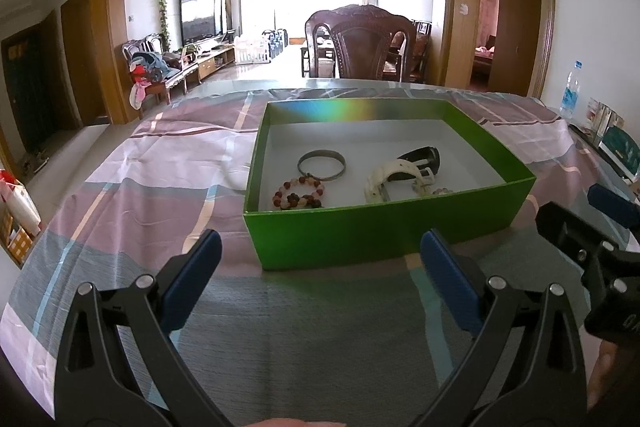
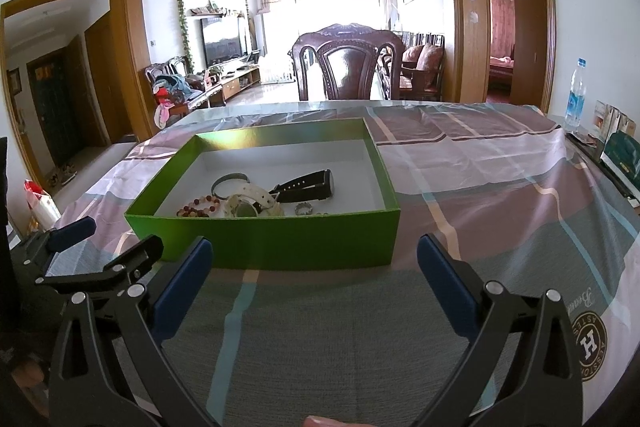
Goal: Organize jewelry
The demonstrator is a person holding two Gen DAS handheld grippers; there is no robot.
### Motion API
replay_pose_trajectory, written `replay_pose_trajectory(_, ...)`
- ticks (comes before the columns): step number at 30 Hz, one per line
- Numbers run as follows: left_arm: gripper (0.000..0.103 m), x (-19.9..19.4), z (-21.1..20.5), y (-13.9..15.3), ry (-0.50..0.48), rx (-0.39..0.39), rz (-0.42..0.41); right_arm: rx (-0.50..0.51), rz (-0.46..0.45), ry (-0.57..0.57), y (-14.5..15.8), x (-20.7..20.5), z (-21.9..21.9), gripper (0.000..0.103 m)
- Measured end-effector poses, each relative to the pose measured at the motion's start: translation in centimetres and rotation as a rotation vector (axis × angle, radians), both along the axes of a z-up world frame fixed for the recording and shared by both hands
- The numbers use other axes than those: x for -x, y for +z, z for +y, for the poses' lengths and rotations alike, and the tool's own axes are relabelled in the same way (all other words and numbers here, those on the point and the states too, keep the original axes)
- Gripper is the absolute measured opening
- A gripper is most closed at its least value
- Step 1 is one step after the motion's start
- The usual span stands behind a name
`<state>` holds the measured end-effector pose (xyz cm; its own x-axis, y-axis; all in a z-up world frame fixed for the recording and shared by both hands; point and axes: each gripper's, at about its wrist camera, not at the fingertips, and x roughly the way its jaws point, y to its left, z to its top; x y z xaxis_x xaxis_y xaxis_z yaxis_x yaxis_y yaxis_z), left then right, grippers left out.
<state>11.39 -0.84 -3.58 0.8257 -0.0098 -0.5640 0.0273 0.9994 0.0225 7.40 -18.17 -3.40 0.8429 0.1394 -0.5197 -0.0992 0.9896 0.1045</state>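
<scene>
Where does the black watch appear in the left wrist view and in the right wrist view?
Left wrist view: the black watch lies right of centre inside the green box, behind the white watch.
Right wrist view: the black watch lies near the middle of the box, right of the white watch.
Shared landmark: the dark wooden chair behind the table.

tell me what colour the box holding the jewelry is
Green outside, white inside: the box, clearest in the left wrist view.

glossy green cardboard box [image 1: 384, 235], matt white inside. dull grey metal bangle [image 1: 321, 166]. smooth round-beaded bracelet [image 1: 298, 195]. woven checked cloth table cover [image 2: 320, 327], creased. polished dark wooden chair [image 2: 347, 63].
</scene>
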Motion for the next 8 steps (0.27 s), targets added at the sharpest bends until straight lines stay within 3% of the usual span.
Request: replay_pose_trajectory(8,0.099,-0.2,0.04,-0.12,0.003,-0.004,0.012,0.0,-0.001,0.001,0.02,-0.01,-0.05,0.1)
